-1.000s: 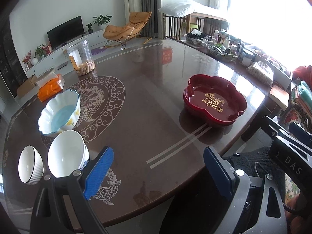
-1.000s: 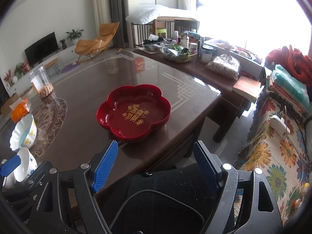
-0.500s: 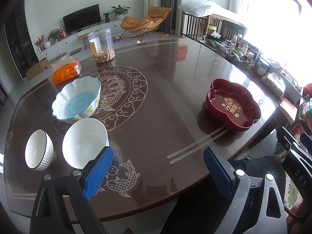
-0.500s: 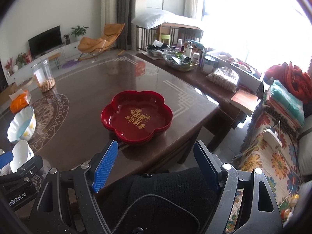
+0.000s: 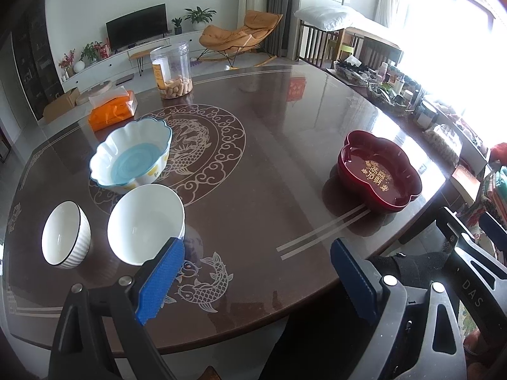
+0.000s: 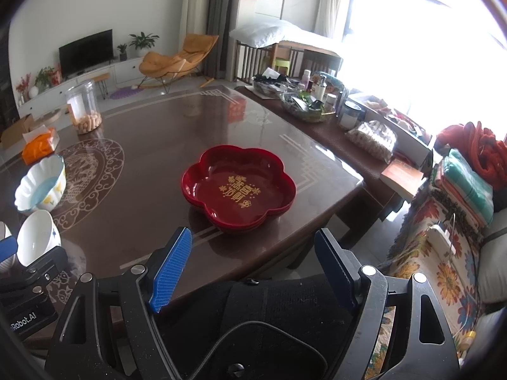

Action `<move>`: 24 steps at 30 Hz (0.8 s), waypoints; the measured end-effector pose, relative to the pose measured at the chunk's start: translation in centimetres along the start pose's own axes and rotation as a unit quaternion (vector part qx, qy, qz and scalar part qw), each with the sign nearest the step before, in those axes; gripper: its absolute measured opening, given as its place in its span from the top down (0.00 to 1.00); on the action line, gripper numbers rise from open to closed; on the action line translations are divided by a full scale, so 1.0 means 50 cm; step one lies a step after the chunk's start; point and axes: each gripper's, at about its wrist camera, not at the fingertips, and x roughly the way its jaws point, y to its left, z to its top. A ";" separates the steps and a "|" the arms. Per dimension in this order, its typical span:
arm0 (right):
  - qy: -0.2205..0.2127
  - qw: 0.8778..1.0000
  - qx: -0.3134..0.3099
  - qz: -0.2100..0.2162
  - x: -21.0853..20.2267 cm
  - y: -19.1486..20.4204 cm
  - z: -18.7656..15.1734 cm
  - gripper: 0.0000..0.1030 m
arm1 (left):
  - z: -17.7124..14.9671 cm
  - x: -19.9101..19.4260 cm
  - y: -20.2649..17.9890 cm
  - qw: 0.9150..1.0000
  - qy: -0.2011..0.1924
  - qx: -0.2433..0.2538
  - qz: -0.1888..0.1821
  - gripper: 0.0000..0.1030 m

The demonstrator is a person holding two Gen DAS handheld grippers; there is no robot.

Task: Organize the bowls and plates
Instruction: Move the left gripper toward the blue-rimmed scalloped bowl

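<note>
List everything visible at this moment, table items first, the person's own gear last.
red plates: stacked, count unclear, flower-shaped with gold lettering, near the table's right edge
scalloped bowl: 1, white with blue inside, left of the table's centre pattern
plain bowl: 1, white, in front of the scalloped bowl
ribbed bowl: 1, white with dark rim, left of the plain bowl
jar: 1, clear, snacks at the bottom, far side
tissue pack: 1, orange, far left
table: 1, dark brown, glossy
left claw: blue pads, open, empty
right claw: blue pads, open, empty
</note>
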 end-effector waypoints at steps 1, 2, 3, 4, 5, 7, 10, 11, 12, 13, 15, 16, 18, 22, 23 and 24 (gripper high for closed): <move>0.000 1.000 -0.003 0.001 0.000 0.002 0.000 0.20 | 0.001 0.000 0.001 1.000 0.000 -0.001 0.000 0.09; 0.001 1.000 -0.005 0.000 -0.001 0.005 0.001 0.20 | 0.001 0.000 0.002 1.000 0.000 -0.001 0.001 0.09; 0.001 1.000 -0.007 -0.001 -0.001 0.007 0.000 0.20 | 0.002 0.001 0.004 1.000 -0.001 -0.002 0.001 0.09; 0.001 1.000 -0.009 -0.001 0.000 0.009 0.001 0.20 | 0.002 0.001 0.005 1.000 0.000 -0.003 0.002 0.09; 0.003 1.000 -0.011 -0.001 0.002 0.011 0.001 0.20 | 0.002 0.003 0.006 1.000 0.001 -0.004 0.002 0.09; 0.006 1.000 -0.012 0.000 0.005 0.014 0.003 0.20 | 0.003 0.006 0.008 1.000 0.003 -0.004 0.003 0.09; 0.007 1.000 -0.015 0.001 0.008 0.020 0.005 0.20 | 0.003 0.012 0.010 1.000 0.005 -0.004 0.006 0.09; 0.008 1.000 -0.017 0.001 0.009 0.022 0.005 0.20 | 0.002 0.015 0.011 1.000 0.006 -0.005 0.007 0.09; 0.009 1.000 -0.019 0.002 0.009 0.025 0.004 0.20 | 0.001 0.019 0.013 1.000 0.009 -0.004 0.008 0.09; 0.010 1.000 -0.022 0.003 0.011 0.028 0.004 0.20 | -0.001 0.022 0.014 1.000 0.013 -0.002 0.009 0.09; 0.014 0.999 -0.028 0.013 0.013 0.035 0.002 0.20 | -0.007 0.027 0.016 1.000 0.021 0.000 0.011 0.09; 0.016 0.999 -0.032 0.023 0.014 0.039 0.001 0.20 | -0.010 0.029 0.020 1.000 0.024 0.000 0.012 0.09; 0.023 0.998 -0.039 0.044 0.018 0.051 -0.001 0.20 | -0.016 0.031 0.033 0.999 0.028 -0.003 0.016 0.09; 0.031 0.995 -0.059 0.075 0.020 0.086 -0.012 0.20 | -0.026 0.036 0.086 0.998 0.039 -0.016 0.038 0.09; 0.030 0.994 -0.066 0.087 0.017 0.096 -0.014 0.20 | -0.028 0.037 0.105 0.998 0.043 -0.021 0.044 0.09; 0.030 0.992 -0.071 0.100 0.015 0.107 -0.014 0.20 | -0.029 0.036 0.128 0.997 0.047 -0.030 0.049 0.09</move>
